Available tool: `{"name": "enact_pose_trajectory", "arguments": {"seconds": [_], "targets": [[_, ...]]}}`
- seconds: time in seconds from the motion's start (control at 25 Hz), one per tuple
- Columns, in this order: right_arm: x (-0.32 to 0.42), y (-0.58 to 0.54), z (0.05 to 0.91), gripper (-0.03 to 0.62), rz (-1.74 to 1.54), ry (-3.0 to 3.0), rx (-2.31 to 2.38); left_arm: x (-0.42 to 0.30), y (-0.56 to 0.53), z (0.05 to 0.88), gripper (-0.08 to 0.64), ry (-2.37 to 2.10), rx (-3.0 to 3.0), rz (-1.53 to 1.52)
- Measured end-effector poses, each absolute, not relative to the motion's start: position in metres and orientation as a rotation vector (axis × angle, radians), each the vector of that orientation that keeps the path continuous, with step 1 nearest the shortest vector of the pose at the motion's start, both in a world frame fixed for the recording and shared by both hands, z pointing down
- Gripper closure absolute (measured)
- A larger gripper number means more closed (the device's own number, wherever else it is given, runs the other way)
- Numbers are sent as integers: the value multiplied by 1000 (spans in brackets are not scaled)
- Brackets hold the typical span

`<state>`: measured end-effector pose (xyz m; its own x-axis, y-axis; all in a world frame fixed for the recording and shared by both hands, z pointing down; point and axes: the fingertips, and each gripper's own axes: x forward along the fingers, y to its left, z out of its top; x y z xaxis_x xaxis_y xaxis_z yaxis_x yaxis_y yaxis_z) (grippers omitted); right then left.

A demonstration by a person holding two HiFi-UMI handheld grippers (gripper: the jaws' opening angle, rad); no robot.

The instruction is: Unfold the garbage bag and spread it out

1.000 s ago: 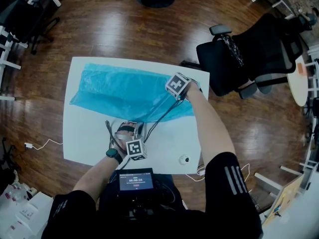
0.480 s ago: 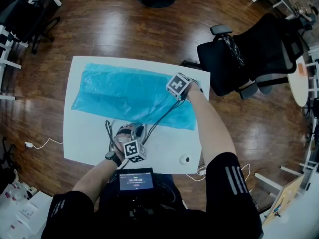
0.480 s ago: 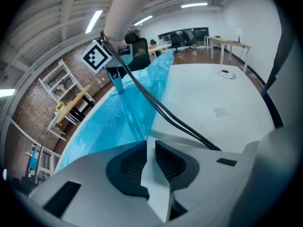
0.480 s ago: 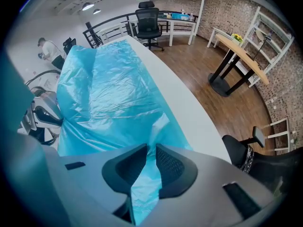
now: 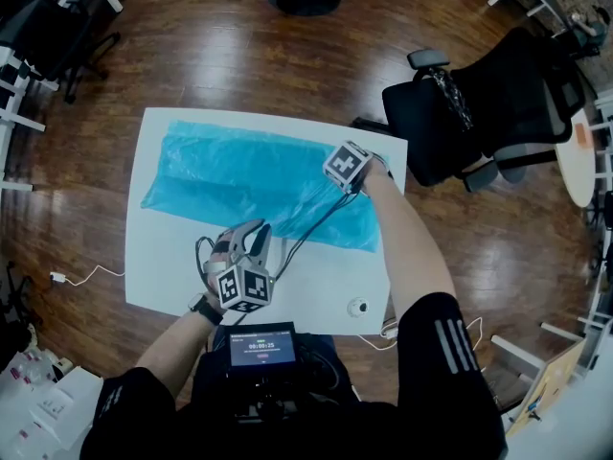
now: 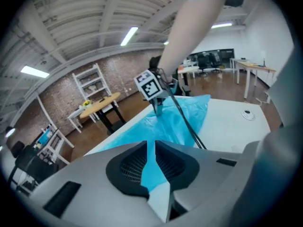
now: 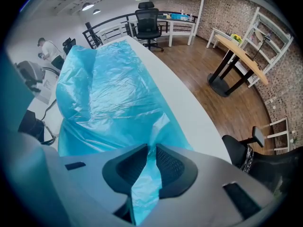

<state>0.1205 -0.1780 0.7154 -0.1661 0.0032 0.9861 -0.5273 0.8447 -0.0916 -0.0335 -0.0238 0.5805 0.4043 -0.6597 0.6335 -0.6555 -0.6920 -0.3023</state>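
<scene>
I'm looking down at a wooden floor [image 5: 239, 56], its edges cut off all round by the head view. One white counter [image 5: 163, 266] is standing on it; part of its near edge is hiding behind my forearms and the small screen [image 5: 261, 346] at my chest.

One blue garbage bag [image 5: 239, 175] is lying across the far half of the counter, running from the far left towards the right edge. It is thin and see-through, creased, mostly flat, with its left end rumpled and standing up a little. Where it meets my right hand the head view is covering it with the marker cube.

One black office chair [image 5: 498, 103] is sitting just beside the counter's far right corner.

I'm working two grippers. The right gripper [image 7: 150, 151] is pointing down at the bag's right end, its fingers clamped on a pinch of the blue film, which is bunching between them. The left gripper [image 6: 151, 150] is hanging above the bare counter near the bag's near edge; its fingers have just been opening and are standing slightly apart with nothing between them, the bag showing only beyond the gap.

Dark cables [image 5: 306, 228] are trailing between the two grippers over the bag.

One small round thing [image 5: 356, 307] is sitting near the counter's near right corner, too small for me to make out.
</scene>
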Motion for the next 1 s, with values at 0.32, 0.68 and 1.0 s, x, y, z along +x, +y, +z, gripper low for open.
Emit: {"name": "enact_pose_trajectory", "arguments": {"seconds": [0.32,0.68,1.0], "targets": [[121,-179,715,512,480,-1681,412,-154,-94,585,500,1752,-2625,-1281],[126,-181,714,512,468,-1661,424,-241,-94,637,500,2005,-2693,-1616],[130,-179,712,512,479,-1645,432,-272,-83,690,500,1887,-2584,-1926]]}}
